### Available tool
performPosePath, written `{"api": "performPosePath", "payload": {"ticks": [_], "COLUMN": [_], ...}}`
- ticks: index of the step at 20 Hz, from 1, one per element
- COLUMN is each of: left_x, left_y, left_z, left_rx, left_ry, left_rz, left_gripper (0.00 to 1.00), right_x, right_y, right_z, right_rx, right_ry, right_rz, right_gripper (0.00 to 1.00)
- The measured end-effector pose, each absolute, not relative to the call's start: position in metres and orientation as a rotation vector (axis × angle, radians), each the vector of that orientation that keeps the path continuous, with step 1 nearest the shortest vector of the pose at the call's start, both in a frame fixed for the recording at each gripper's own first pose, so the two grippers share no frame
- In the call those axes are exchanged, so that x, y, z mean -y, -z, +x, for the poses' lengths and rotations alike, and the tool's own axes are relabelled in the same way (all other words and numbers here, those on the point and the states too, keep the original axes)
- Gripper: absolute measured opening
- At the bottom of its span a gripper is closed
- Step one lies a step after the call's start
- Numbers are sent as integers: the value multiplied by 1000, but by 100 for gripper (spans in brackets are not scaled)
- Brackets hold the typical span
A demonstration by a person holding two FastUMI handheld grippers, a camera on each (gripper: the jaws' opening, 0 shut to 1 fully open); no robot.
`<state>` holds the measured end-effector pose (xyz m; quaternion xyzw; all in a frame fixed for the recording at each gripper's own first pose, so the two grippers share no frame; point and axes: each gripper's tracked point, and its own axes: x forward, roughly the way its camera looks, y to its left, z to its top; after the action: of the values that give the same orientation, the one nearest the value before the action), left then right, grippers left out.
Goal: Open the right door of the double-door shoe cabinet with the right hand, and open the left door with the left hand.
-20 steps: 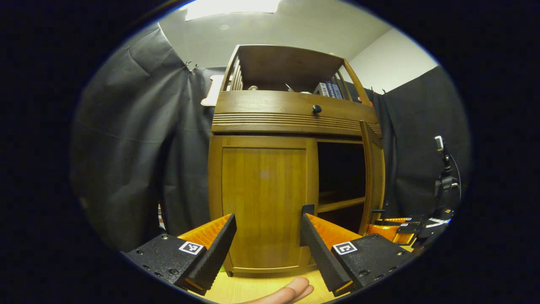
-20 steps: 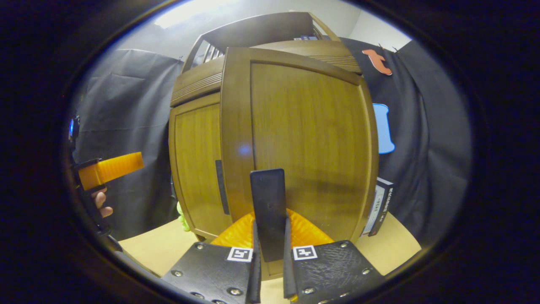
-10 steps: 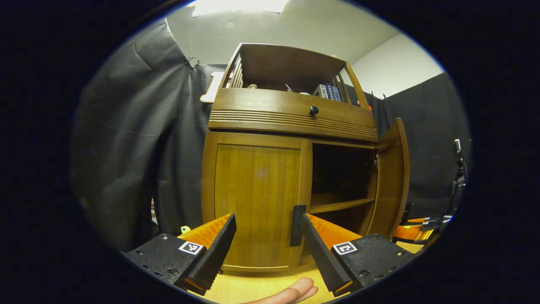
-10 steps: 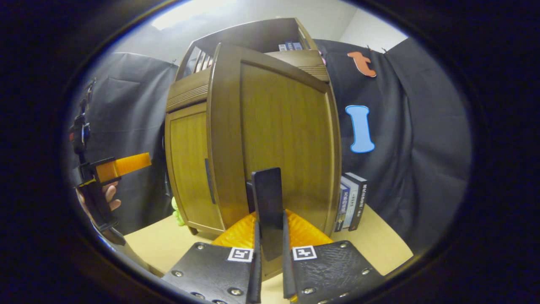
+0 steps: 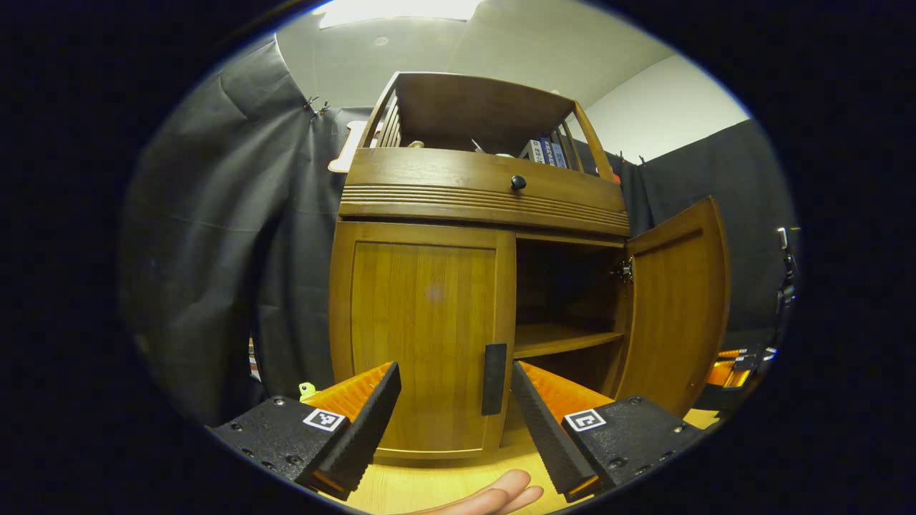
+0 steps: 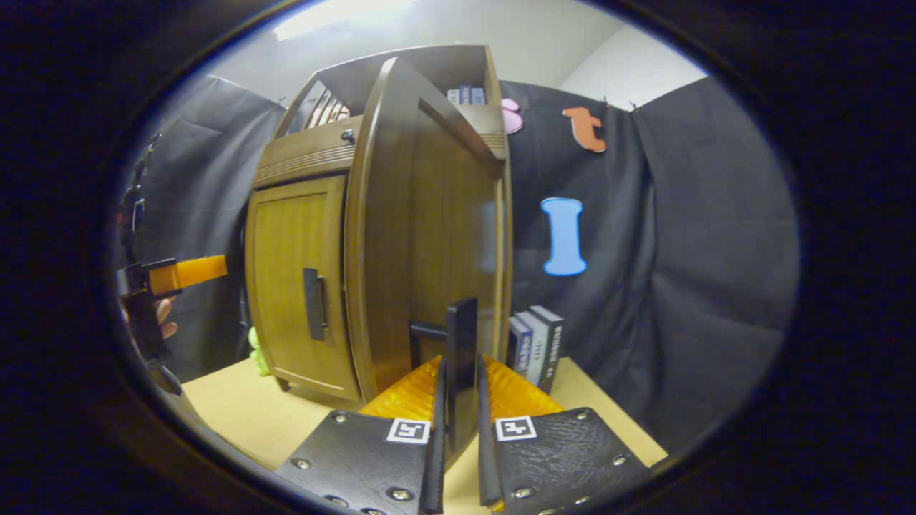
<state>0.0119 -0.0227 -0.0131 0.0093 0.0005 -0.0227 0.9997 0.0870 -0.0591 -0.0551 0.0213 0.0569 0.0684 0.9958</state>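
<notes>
The wooden shoe cabinet (image 5: 429, 207) stands on a light table. Its left door (image 5: 422, 336) is closed, with a dark handle (image 5: 494, 379) at its right edge. My left gripper (image 5: 454, 372) is open just in front of that door, the handle close to its right finger. The right door (image 5: 676, 307) is swung wide open, showing an inner shelf (image 5: 565, 340). In the right gripper view, my right gripper (image 6: 458, 383) is shut on the right door's handle (image 6: 461, 332), and the right door (image 6: 429, 236) stands edge-on. The left gripper (image 6: 179, 275) shows far left.
A drawer with a black knob (image 5: 517, 182) sits above the doors, and books stand on the top shelf. More books (image 6: 537, 343) stand on the table right of the cabinet. A small green toy (image 6: 254, 350) lies at its left foot. Black cloth hangs behind.
The right door has swung from partly open to wide open, with the right gripper still clamped on its handle. The left gripper has shifted slightly, and the left door's handle now lies between its fingers' line.
</notes>
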Motion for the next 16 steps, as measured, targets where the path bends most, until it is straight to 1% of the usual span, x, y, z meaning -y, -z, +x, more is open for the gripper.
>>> {"api": "performPosePath", "payload": {"ticks": [1, 2, 3, 4, 8, 13, 14, 15, 16], "left_x": [24, 25, 26, 25, 23, 26, 27, 28, 28], "left_y": [14, 16, 16, 16, 18, 25, 27, 28, 31], "left_z": [12, 12, 12, 13, 16, 23, 25, 27, 28], "left_rx": [-5, -7, -7, -6, -12, -30, -34, -37, -41], "left_ry": [48, 51, 52, 51, 41, 37, 35, 34, 30], "left_rz": [20, 22, 25, 26, 22, 29, 34, 38, 43], "left_gripper": [92, 92, 92, 92, 92, 92, 96, 96, 92], "right_x": [77, 97, 106, 109, 136, 152, 153, 152, 152], "right_y": [51, 56, 58, 59, 63, 62, 62, 62, 61], "right_z": [96, 88, 98, 97, 109, 117, 117, 117, 117], "right_rx": [-107, -101, -103, -105, -119, -113, -110, -105, -100], "right_ry": [-94, -46, -60, -90, -168, -234, -241, -242, -244], "right_rz": [37, 45, 65, 90, 79, 82, 78, 76, 72], "right_gripper": [19, 2, 1, 1, 1, 1, 1, 2, 2]}}
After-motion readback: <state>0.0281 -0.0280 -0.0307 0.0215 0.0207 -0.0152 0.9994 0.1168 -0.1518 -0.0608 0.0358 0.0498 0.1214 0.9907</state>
